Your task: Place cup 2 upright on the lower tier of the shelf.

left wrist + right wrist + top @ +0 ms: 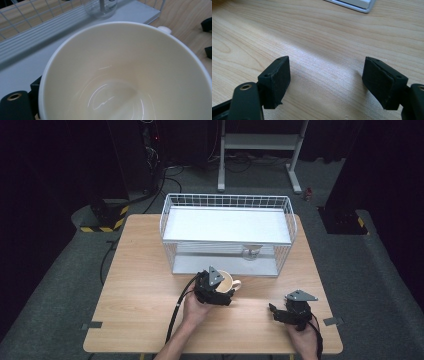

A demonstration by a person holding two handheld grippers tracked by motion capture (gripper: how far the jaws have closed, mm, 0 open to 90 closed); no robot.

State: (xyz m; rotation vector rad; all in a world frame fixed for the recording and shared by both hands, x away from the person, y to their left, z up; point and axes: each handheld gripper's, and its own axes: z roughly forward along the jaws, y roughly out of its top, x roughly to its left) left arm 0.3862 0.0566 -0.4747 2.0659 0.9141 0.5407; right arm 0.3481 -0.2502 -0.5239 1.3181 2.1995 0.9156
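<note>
A cream cup (228,281) with a small handle is tilted over the wooden table (140,270), just in front of the wire basket (227,196). My left gripper (224,291) is shut on the cup's wall. In the left gripper view the cup's empty inside (125,75) opens towards the camera, and one black finger (17,105) shows outside the rim at the bottom left. My right gripper (274,310) rests low near the table's front right. It stands open over bare wood in the right gripper view (327,80), with nothing between its pads.
The white wire basket has a flat shelf across its top and a clear glass (251,252) standing inside on its floor, also seen close behind the cup (100,8). A metal stand (260,142) is on the floor beyond the table. Cables trail off to the left.
</note>
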